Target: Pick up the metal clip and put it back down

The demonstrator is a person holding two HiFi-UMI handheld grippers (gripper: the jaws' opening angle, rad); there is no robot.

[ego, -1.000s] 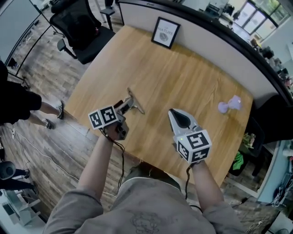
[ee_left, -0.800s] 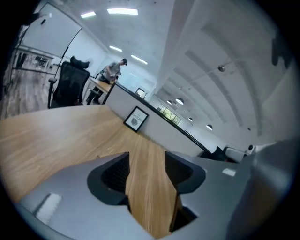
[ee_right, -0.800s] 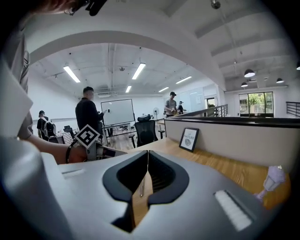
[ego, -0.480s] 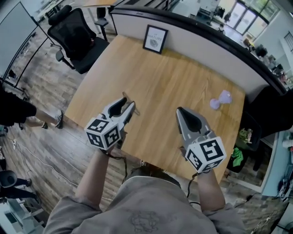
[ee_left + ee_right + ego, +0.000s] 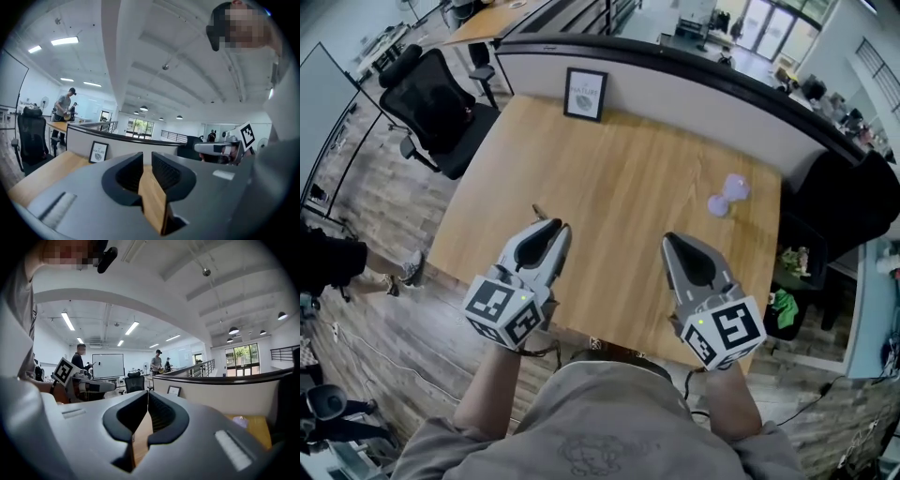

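Looking down from the head view, we hold the left tongs [image 5: 551, 228] and the right tongs [image 5: 670, 240] side by side over the near part of the desk [image 5: 628, 159], both pointing away from us. A sliver of the metal clip [image 5: 537, 211] shows just past the tip of the left tongs, lying on the wood. We judge that it is already set down, which would explain why nothing hangs from either tool. A picture frame [image 5: 584, 94] stands well ahead of the left tongs, and a small purple thing [image 5: 727, 195] sits ahead and to the right of the right tongs.

From the left gripper view, the left tongs [image 5: 147, 157] have just been closing and now stand narrow, with only a slim gap and nothing between them. They point roughly level toward the frame [image 5: 99, 152], so the clip lies below their sight.

From the right gripper view, the right tongs [image 5: 147, 397] are closed tip to tip and empty, likely idle because one tool is enough for the clip.
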